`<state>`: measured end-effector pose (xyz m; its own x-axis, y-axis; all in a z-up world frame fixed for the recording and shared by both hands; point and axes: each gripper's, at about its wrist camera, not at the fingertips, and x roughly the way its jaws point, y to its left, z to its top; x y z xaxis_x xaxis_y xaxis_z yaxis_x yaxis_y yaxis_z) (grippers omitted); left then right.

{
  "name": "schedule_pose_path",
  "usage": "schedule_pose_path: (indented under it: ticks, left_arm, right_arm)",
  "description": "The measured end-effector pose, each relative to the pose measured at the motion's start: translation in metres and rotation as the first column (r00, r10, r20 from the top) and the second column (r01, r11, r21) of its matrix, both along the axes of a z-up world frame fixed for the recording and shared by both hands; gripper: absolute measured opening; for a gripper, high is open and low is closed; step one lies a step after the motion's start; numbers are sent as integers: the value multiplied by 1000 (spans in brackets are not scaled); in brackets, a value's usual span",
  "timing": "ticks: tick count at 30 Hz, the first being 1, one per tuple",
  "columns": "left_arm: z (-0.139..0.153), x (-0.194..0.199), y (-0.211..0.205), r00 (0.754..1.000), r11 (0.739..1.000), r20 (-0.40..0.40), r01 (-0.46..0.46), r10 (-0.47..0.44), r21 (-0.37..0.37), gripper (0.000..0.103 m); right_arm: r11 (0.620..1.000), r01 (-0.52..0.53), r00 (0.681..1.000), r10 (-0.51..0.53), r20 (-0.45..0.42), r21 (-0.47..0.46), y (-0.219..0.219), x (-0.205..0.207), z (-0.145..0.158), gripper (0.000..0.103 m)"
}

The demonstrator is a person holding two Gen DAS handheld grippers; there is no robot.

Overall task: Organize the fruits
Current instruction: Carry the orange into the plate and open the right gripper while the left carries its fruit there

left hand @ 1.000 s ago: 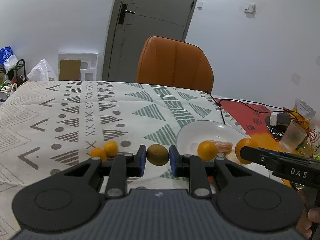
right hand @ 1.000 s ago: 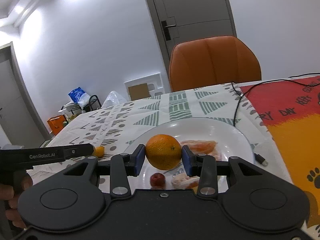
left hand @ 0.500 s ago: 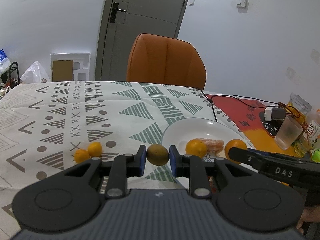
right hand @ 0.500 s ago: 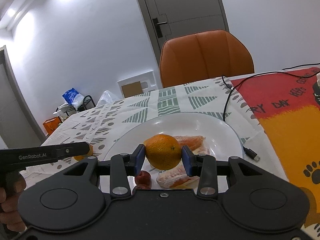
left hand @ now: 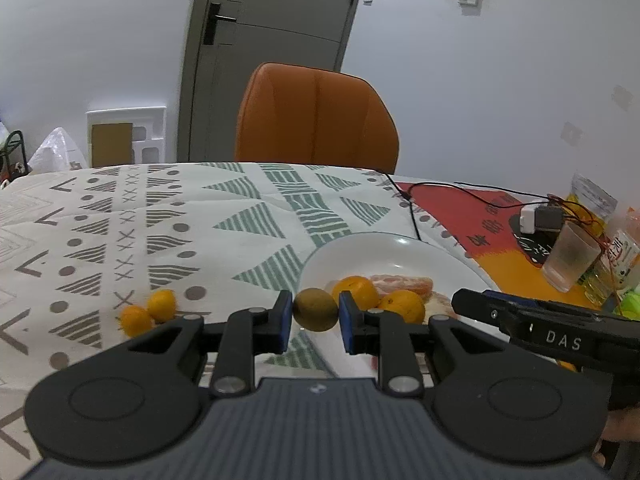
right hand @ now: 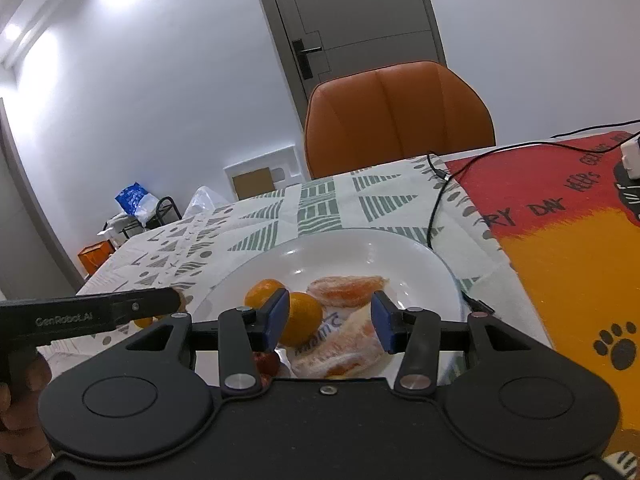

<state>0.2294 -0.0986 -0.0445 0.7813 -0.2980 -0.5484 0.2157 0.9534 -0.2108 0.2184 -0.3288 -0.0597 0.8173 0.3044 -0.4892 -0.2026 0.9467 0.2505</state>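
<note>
Kiwi [left hand: 315, 310]: brown-green, pinched between the blue pads of the left gripper [left hand: 313, 316], held at the near edge of the white plate [left hand: 384, 248]. Orange [right hand: 301, 318]: resting on that plate beside a second orange [right hand: 262, 293] and peeled segments [right hand: 347, 290]; right gripper [right hand: 327, 322] fingers spread wide, gripping nothing. Two small oranges [left hand: 148, 312]: on the patterned tablecloth [left hand: 160, 220], left of the plate.

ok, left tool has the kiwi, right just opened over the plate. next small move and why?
Probably carry the left tool forward a little over the plate and release. It is shut on the kiwi near the plate's near rim, and the right tool is open, its orange lying on the plate.
</note>
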Motion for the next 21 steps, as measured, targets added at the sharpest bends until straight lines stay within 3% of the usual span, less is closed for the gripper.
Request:
schedule_pose_path:
  ticks: [6, 15, 21]
  left_arm:
    - [0, 2, -11, 1000, 1000, 1, 22, -22, 1, 23]
    - [5, -3, 0, 1000, 1000, 4, -25, 25, 16, 30]
    - [9, -10, 17, 997, 997, 14, -71, 71, 24, 51]
  right_arm:
    - [1000, 7, 1000, -7, 3, -1, -5, -4, 4, 48]
    - [1000, -4, 1000, 4, 7, 6, -2, -6, 5, 55]
    - [1000, -8, 1000, 8, 13, 11, 1, -9, 7, 65]
